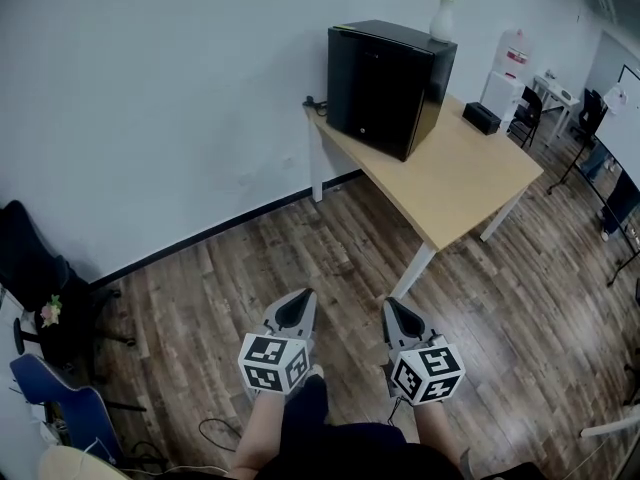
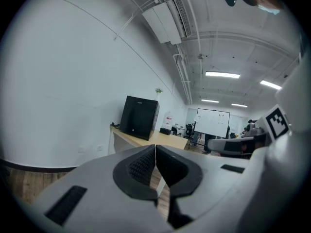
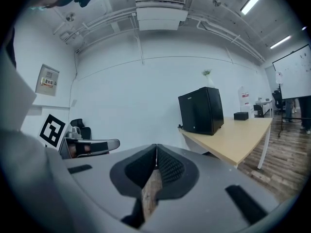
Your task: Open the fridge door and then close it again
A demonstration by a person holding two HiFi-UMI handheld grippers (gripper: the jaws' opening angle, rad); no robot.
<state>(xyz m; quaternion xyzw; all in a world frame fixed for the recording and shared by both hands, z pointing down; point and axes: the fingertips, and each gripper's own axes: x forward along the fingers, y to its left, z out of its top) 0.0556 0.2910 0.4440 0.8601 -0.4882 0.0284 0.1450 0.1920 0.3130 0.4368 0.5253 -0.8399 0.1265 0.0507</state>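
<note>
A small black fridge (image 1: pixel 388 86) stands on the far left end of a light wooden table (image 1: pixel 470 173), its door closed. It also shows as a black box (image 2: pixel 139 117) in the left gripper view and as the fridge (image 3: pixel 201 111) in the right gripper view. My left gripper (image 1: pixel 301 297) and right gripper (image 1: pixel 394 306) hang side by side over the wood floor, well short of the table. Both point toward the fridge. The jaws of each are pressed together with nothing between them (image 2: pixel 155 148) (image 3: pixel 156 147).
A white vase (image 1: pixel 443 13) sits on top of the fridge and a small black box (image 1: pixel 482 118) lies on the table behind it. Office chairs (image 1: pixel 45 308) stand at the left wall. More desks and chairs (image 1: pixel 560 103) fill the far right.
</note>
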